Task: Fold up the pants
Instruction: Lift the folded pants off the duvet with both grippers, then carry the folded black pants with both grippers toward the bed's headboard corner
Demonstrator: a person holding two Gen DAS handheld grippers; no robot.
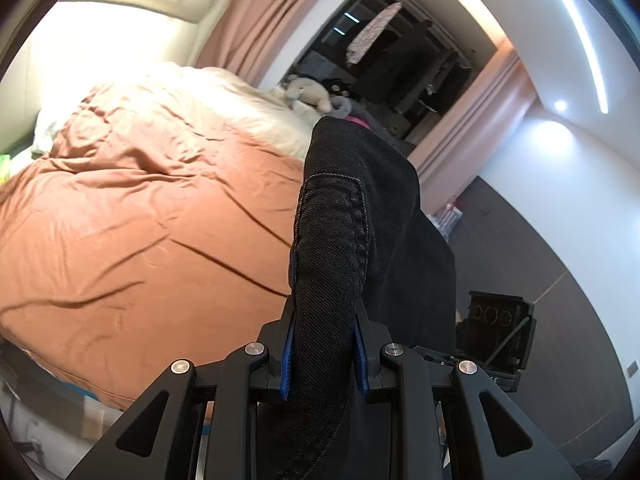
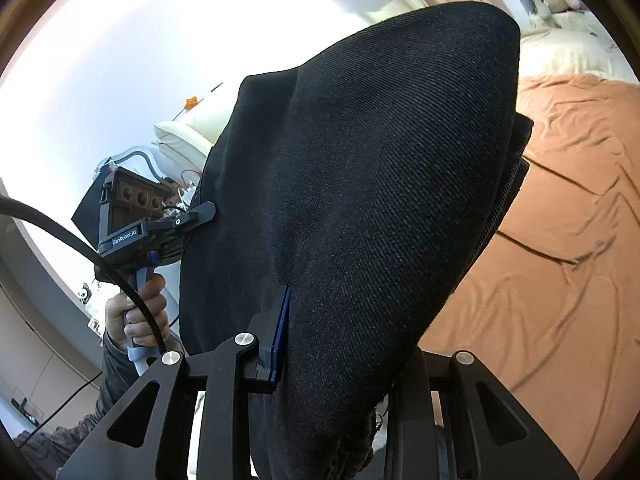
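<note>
The black denim pants (image 1: 352,216) hang in the air beside the bed, held by both grippers. My left gripper (image 1: 324,316) is shut on a thick seamed edge of the pants, blue pads pressed on both sides. My right gripper (image 2: 320,320) is shut on another part of the pants (image 2: 360,168), whose cloth drapes over it and hides the right finger. In the right wrist view the left gripper (image 2: 192,216) shows at the left, gripped by a hand, its fingers into the cloth. The right gripper's body (image 1: 496,332) shows at lower right in the left wrist view.
A bed with a rumpled orange-brown cover (image 1: 140,208) lies beneath and beyond the pants; it also shows in the right wrist view (image 2: 560,220). Cream bedding and a plush toy (image 1: 308,94) sit at its far end. Pink curtains (image 1: 260,20), a dark doorway and grey floor (image 1: 540,280) are to the right.
</note>
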